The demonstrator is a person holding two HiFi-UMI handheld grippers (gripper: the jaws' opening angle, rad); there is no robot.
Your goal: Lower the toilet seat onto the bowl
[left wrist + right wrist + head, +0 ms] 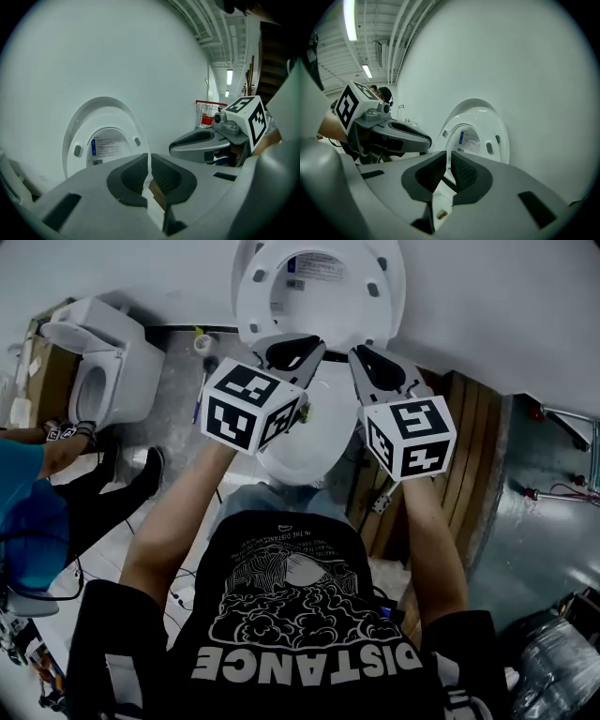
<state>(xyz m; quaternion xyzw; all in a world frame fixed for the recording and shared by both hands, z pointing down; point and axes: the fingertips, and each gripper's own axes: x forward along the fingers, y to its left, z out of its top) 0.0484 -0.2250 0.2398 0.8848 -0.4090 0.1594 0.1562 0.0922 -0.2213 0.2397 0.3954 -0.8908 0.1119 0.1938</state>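
The toilet seat stands raised, leaning back against the white wall, with its underside and dark bumpers facing the person. Through its opening shows the lid behind it, which carries a printed label. The bowl lies open below, between the person's forearms.

The left gripper and the right gripper are held side by side over the bowl, both pointing at the raised seat and apart from it. The left gripper's fingers are pressed together with nothing between them, and the right gripper's fingers are likewise closed and empty.

A second toilet stands to the left. A wooden pallet leans to the right of the bowl.
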